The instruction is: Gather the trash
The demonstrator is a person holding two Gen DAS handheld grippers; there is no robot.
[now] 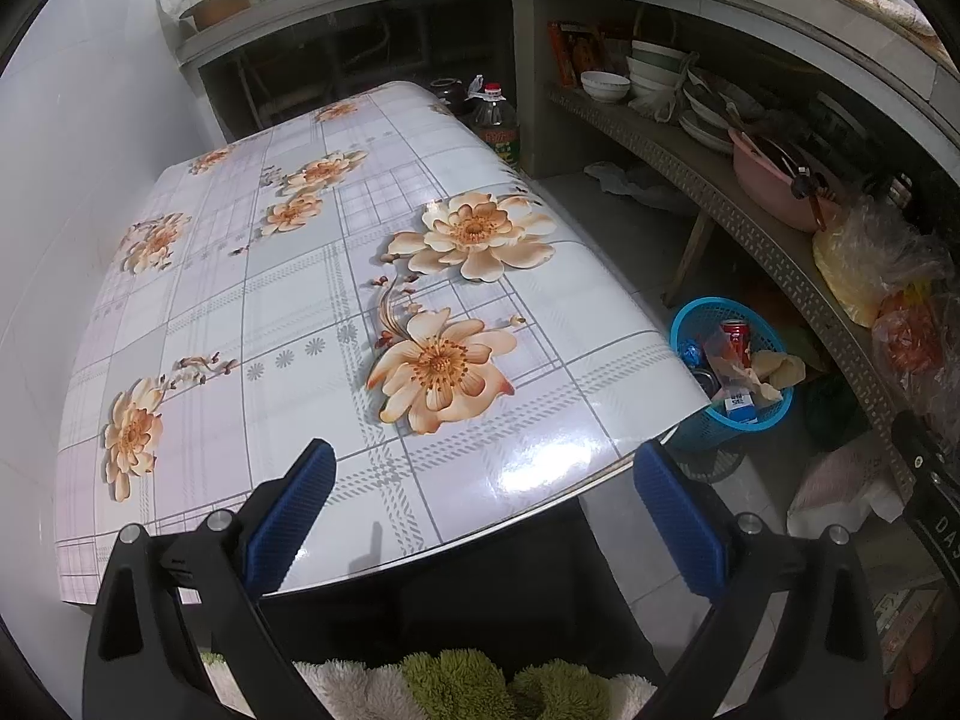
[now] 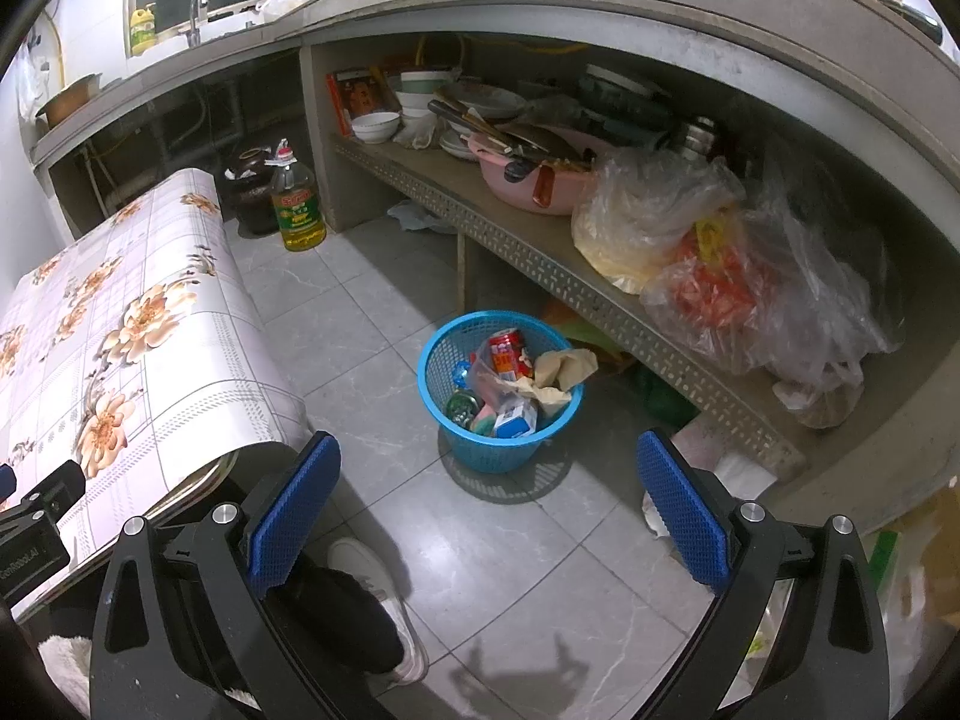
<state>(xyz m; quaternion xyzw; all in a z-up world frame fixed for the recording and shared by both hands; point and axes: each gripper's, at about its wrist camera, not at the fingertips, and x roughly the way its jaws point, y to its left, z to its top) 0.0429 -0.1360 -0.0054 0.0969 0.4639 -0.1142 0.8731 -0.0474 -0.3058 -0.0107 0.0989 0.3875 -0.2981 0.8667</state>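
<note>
A blue plastic trash basket [image 2: 480,450] stands on the tiled floor beside the table. It holds a red can [image 2: 507,351], crumpled paper [image 2: 561,372], a small blue-and-white carton [image 2: 516,420] and other wrappers. The basket also shows in the left wrist view [image 1: 750,426] past the table's right edge. My left gripper [image 1: 486,510] is open and empty above the near edge of the flower-patterned table [image 1: 300,300]. My right gripper [image 2: 486,516] is open and empty above the floor, short of the basket.
A low shelf [image 2: 540,258] at the right carries a pink basin [image 2: 528,186], bowls and plastic bags [image 2: 720,252]. An oil bottle [image 2: 294,204] and a dark jar [image 2: 252,180] stand on the floor at the back. The person's leg and white shoe [image 2: 384,600] are below the right gripper.
</note>
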